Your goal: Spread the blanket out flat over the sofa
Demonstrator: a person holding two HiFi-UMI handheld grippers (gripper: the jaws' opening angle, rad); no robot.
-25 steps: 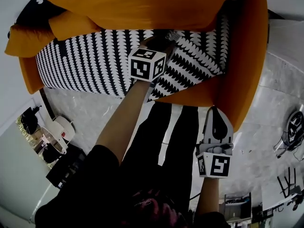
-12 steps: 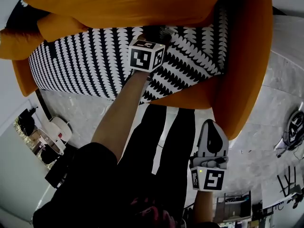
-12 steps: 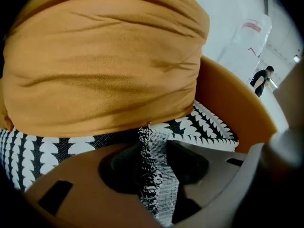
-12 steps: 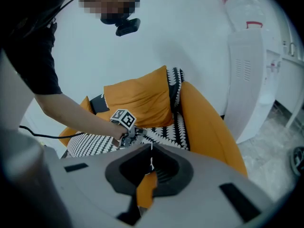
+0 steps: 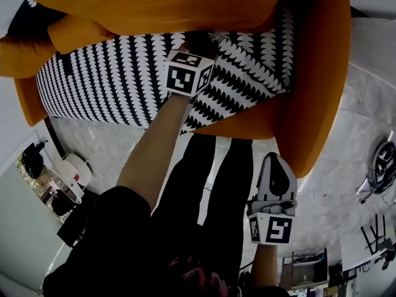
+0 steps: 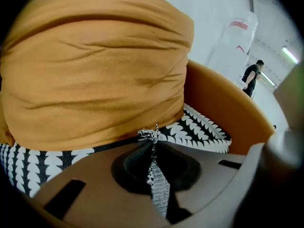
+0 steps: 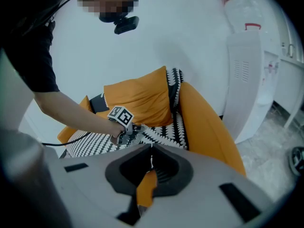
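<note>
1 orange sofa, 1 black-and-white blanket, 2 orange cushions, 2 claws: left claw and right claw. 1 distant person stands beyond the sofa.

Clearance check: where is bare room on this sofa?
Open: black-and-white patterned blanket in front of the small orange cushion. Crowded: by the left gripper, jaws just closed on the blanket under the big orange cushion.

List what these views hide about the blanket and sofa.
- Head view: blanket back edge, under the orange cushion.
- Head view: sofa back, cut off by the top edge.
- Left gripper view: blanket's near part, behind the left gripper, whose jaws have just been closing on a fold.
</note>
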